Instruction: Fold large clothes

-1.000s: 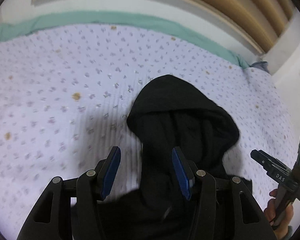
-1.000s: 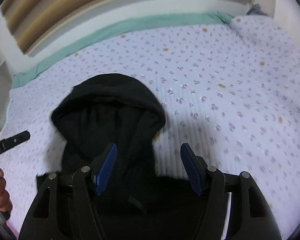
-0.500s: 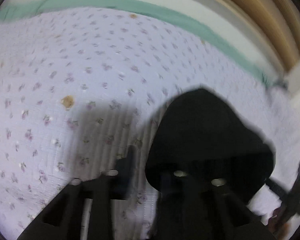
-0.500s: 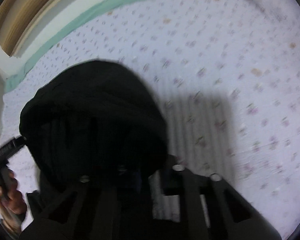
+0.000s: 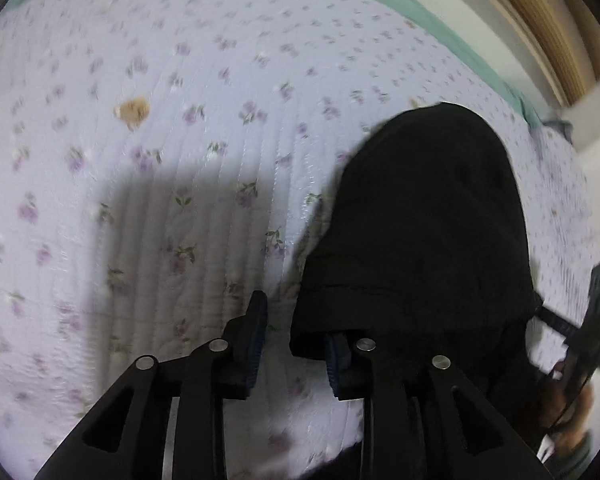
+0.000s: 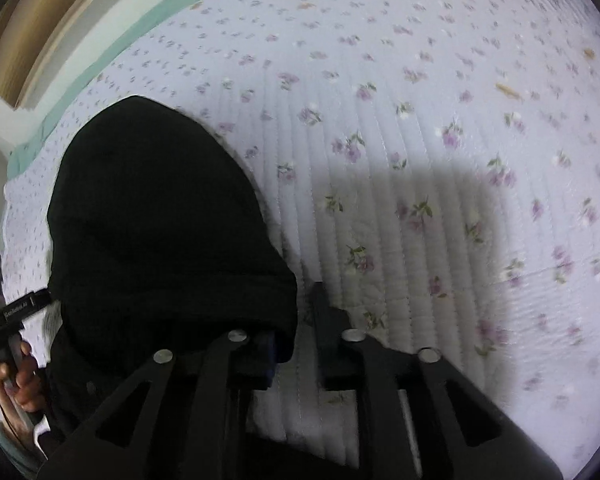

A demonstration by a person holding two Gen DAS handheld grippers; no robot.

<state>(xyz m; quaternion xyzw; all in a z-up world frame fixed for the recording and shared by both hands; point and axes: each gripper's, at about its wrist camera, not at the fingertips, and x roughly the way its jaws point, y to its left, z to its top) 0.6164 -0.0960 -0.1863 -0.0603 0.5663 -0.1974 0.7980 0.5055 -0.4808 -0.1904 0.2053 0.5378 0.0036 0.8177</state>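
Soft black hooded garment point(image 5: 428, 224) is lying on the ribbed, floral quilted bedspread point(image 5: 172, 160). Left hand-held gripper point(image 5: 296, 340) and right hand-held gripper point(image 6: 296, 332) are both sitting slightly open, having just widened, each with the hood's edge draping over its inner pad, at 12 o'clock.

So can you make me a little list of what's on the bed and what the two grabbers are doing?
garment: black hoodie, hood end lying flat
surface: flowered bedspread
left gripper: jaws have just been opening, a gap shows between them; one pad under the hood's edge, nothing pinched
right gripper: jaws have just been opening, a gap shows; one pad tucked under the hood's other edge
beyond the bedspread: green sheet edge
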